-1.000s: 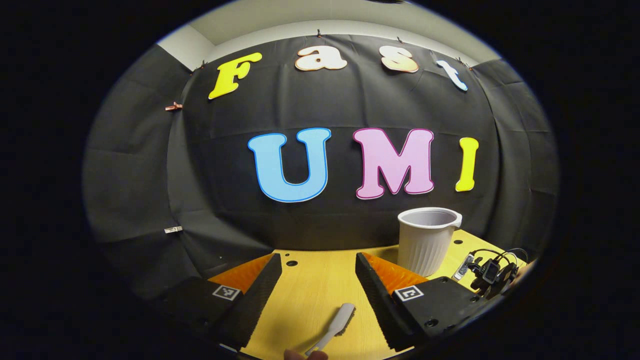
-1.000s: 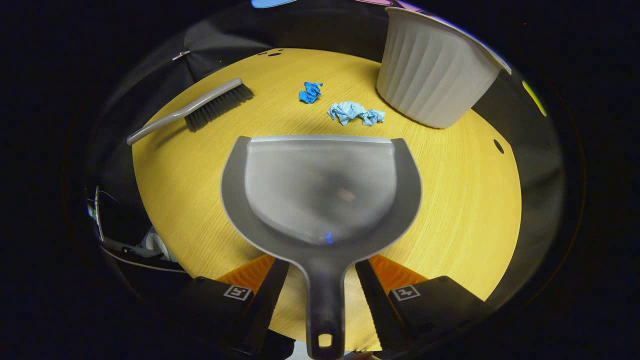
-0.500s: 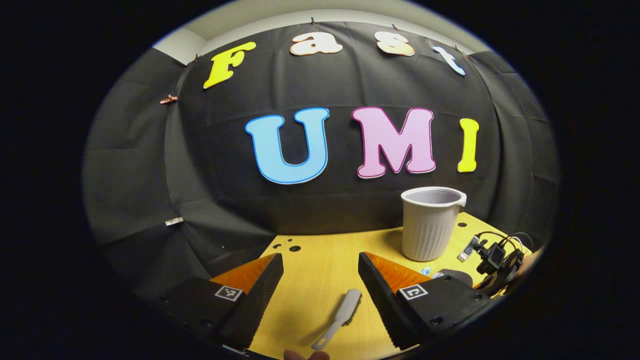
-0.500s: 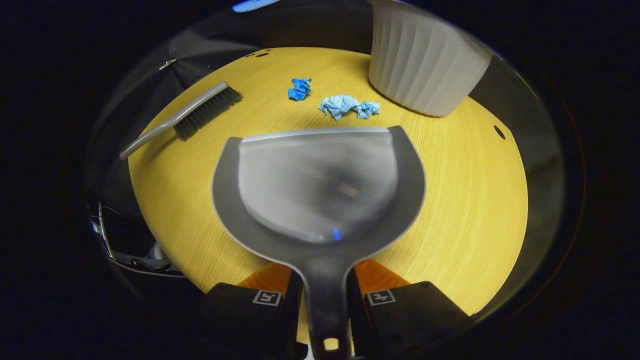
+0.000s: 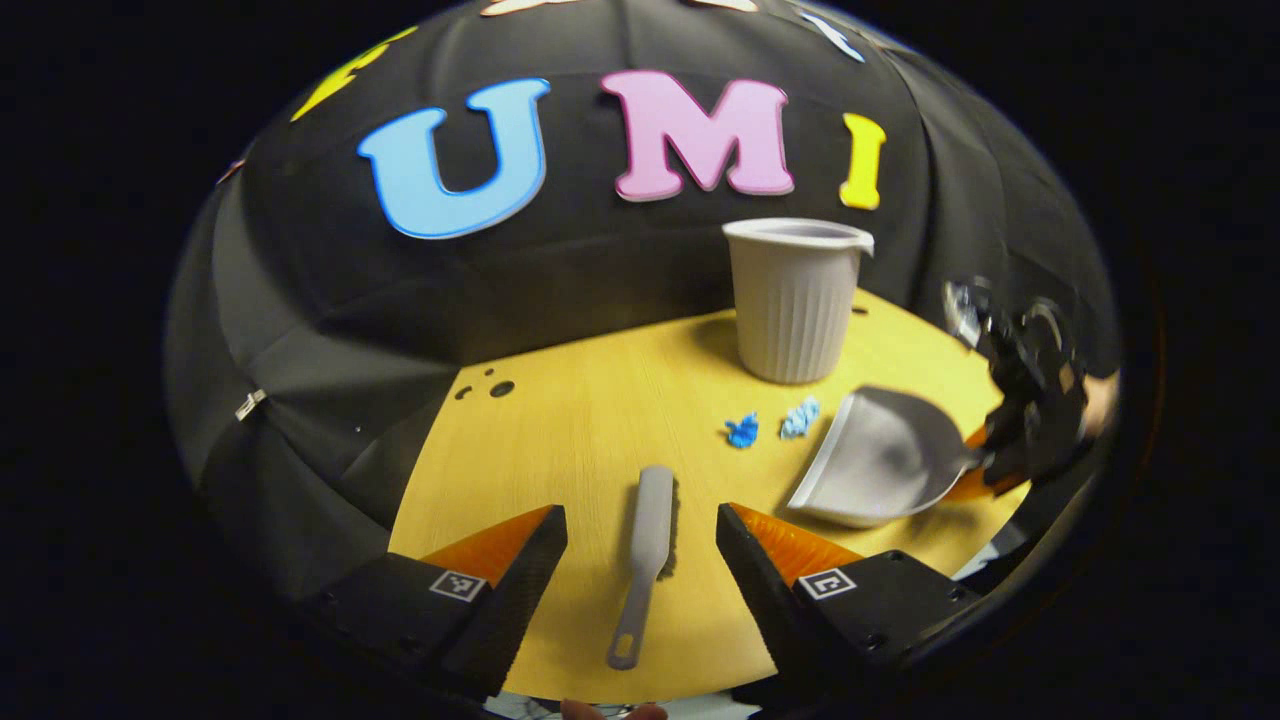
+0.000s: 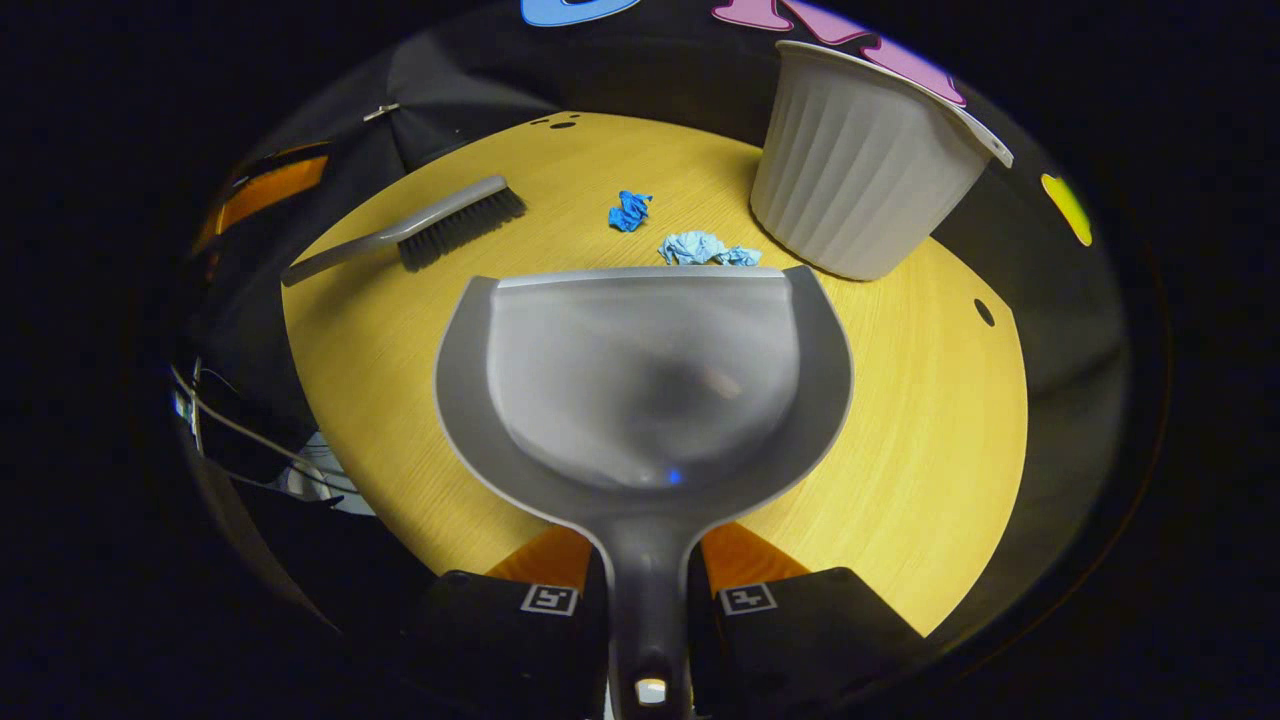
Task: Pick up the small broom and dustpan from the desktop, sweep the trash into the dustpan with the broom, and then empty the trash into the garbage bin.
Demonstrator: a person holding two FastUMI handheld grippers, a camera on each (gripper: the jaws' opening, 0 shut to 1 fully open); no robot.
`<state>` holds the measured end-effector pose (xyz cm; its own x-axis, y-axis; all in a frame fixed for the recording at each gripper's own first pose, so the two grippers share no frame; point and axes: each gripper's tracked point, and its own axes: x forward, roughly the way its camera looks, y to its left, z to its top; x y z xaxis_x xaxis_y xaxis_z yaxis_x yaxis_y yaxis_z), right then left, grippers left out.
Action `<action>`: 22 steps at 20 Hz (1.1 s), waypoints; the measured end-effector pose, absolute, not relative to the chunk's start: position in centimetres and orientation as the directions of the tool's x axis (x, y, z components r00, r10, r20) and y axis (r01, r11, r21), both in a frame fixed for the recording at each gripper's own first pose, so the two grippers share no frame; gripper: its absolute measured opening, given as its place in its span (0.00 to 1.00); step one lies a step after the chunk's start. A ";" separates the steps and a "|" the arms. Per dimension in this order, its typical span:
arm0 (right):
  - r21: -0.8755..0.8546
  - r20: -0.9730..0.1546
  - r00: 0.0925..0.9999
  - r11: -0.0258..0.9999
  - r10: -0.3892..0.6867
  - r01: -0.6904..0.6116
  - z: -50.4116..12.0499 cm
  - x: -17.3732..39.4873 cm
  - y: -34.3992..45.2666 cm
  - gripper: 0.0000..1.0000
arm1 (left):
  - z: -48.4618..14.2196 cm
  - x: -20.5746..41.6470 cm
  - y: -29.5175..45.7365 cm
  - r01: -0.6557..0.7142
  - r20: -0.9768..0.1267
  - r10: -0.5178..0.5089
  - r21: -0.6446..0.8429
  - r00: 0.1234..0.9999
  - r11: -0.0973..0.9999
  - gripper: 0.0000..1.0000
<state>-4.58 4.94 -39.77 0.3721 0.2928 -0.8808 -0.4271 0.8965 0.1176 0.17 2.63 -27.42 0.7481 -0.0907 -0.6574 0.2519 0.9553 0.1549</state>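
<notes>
Already the dustpan [image 6: 645, 380] is in hand: the right tongs [image 6: 647, 600] pinch its dark handle from both sides at the bottom of the right gripper view, and its flat front lip sits just short of the pale blue crumpled scrap [image 6: 705, 248] at upper centre. So the pick-up step is half done. The small broom [image 5: 645, 545] lies untouched on the yellow surface [image 5: 580, 430], low in the left gripper view, its slim grey handle pointing down the frame between the spread left tongs [image 5: 640, 560], which do not touch it.

Next, I judge, the left tongs must drop over that handle and close on it, square enough that the thin stem does not twist.

Materials: the pan is smooth grey plastic with a shallow scooped bowl; the broom has short dark bristles. A darker blue scrap [image 6: 629, 211] lies just beyond the pale one. Upper right stands the garbage bin [image 6: 855, 185], white, ribbed, tapering downward.
</notes>
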 end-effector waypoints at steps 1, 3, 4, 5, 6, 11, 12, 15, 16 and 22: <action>0.119 -0.885 0.366 0.900 0.288 -0.420 -39.8 -4.8 4.5 0.36 | -28.8 0.0 2.9 0.278 -0.690 -0.089 0.168 0.718 0.946 0.98; 0.119 -0.894 0.355 0.909 0.274 -0.400 -39.8 -5.3 3.6 0.36 | -31.8 -0.9 3.2 0.317 -0.756 -0.093 0.157 0.648 0.935 0.97; 0.122 -0.897 0.350 0.912 0.271 -0.392 -39.8 -5.4 3.4 0.36 | -33.6 -1.1 3.4 0.328 -0.786 -0.089 0.149 0.612 0.933 0.98; 0.122 -0.899 0.349 0.916 0.265 -0.383 -40.0 -5.6 3.1 0.36 | -34.8 -1.3 3.5 0.338 -0.810 -0.085 0.145 0.581 0.930 0.97; 0.118 -0.901 0.349 0.920 0.257 -0.373 -40.1 -5.7 2.8 0.36 | -35.9 -1.4 3.6 0.343 -0.831 -0.075 0.144 0.552 0.928 0.97; 0.127 -0.901 0.355 0.934 0.249 -0.333 -40.3 -5.9 2.2 0.31 | -40.1 -1.1 4.6 0.293 -0.897 -0.046 0.096 0.440 0.951 0.97; 0.124 -0.902 0.354 0.934 0.247 -0.335 -40.4 -6.0 2.2 0.30 | -40.9 -1.2 4.8 0.289 -0.908 -0.040 0.091 0.418 0.953 0.96; 0.134 -0.904 0.345 0.933 0.253 -0.334 -40.3 -6.0 2.2 0.36 | -42.6 -1.6 5.0 0.309 -0.929 -0.036 0.085 0.368 0.947 0.96; 0.135 -0.904 0.342 0.932 0.255 -0.336 -40.3 -5.9 2.2 0.36 | -43.2 -2.0 5.0 0.311 -0.937 -0.037 0.078 0.347 0.947 0.95; 0.157 -0.910 0.305 0.914 0.281 -0.375 -40.3 -5.9 2.7 0.36 | -43.7 -1.5 3.5 0.259 -0.949 -0.105 -0.025 0.297 0.965 0.68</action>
